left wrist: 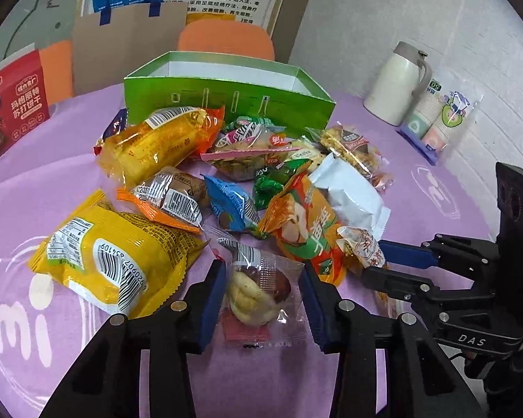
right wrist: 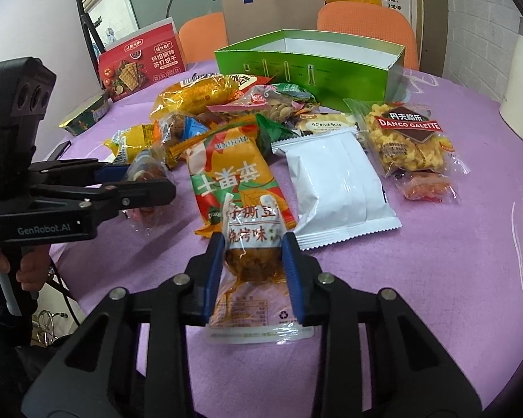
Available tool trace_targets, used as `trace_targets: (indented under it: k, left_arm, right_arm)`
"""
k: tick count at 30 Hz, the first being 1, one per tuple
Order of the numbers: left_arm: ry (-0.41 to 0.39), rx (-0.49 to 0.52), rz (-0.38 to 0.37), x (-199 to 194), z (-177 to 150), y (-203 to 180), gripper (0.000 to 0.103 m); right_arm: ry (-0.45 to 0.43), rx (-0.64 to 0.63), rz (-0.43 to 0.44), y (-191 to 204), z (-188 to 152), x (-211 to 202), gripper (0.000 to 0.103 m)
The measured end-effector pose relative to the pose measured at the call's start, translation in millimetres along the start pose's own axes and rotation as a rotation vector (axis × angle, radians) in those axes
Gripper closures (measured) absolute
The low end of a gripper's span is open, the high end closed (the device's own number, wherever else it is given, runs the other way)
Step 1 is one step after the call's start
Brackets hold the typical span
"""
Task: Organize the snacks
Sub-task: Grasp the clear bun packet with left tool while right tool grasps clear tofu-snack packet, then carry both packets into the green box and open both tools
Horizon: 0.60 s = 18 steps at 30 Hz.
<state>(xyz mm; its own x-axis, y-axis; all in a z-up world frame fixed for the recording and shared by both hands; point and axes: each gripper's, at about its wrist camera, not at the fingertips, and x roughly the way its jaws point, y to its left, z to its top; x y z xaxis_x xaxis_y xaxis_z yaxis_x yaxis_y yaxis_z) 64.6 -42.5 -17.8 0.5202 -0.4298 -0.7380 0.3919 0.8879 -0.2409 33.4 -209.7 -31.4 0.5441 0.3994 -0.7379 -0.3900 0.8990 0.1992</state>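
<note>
A pile of snack packets lies on the purple tablecloth (left wrist: 436,209) in front of an open green box (left wrist: 226,101) (right wrist: 331,69). My left gripper (left wrist: 261,264) (right wrist: 146,177) is open, its blue pads on either side of a clear pastry packet (left wrist: 258,289) lying flat. My right gripper (right wrist: 254,238) (left wrist: 374,259) is shut on a clear tofu snack packet (right wrist: 251,261) (left wrist: 359,247), which overlaps an orange packet (right wrist: 230,174). A white packet (right wrist: 334,188) and a big yellow packet (left wrist: 111,257) lie close by.
A red cracker box (left wrist: 14,104) (right wrist: 143,66) stands at the back left, with a small tin (right wrist: 83,118) near it. At the back right stand a white thermos (left wrist: 397,83) and a pack of paper cups (left wrist: 439,122). Orange chairs (left wrist: 226,38) and a paper bag (left wrist: 129,45) are behind the table.
</note>
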Motion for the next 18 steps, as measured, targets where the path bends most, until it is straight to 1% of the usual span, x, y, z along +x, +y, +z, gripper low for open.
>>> trace_targets:
  k: [3,6,8,10,14,16,18]
  left_arm:
    - [-0.047,0.033,-0.034,-26.1,7.9,-7.2,0.060]
    - [-0.106,0.056,-0.046,-50.2,28.7,-8.4,0.060]
    - [-0.152,0.056,-0.052,-62.4,51.7,-6.5,0.060]
    - [-0.196,0.044,-0.036,-67.4,73.9,-3.5,0.060]
    - [-0.220,-0.029,-0.025,-54.5,123.1,10.7,0.060]
    - [-0.222,-0.062,0.015,-39.9,147.1,18.7,0.060]
    - [-0.213,-0.082,0.037,-23.1,166.6,24.6,0.060]
  right_arm:
    - [-0.029,0.019,0.036,-1.8,6.3,-13.8,0.068]
    - [-0.076,0.027,0.077,-2.8,21.2,-30.7,0.068]
    - [-0.116,0.020,0.075,-4.2,36.4,-38.7,0.068]
    - [-0.166,0.005,0.048,-6.8,55.8,-45.1,0.068]
    - [-0.234,0.010,0.002,-23.0,99.5,-39.6,0.068]
    - [-0.253,0.020,-0.028,-33.9,121.7,-29.8,0.067]
    - [-0.262,0.034,-0.061,-46.0,141.8,-15.5,0.067]
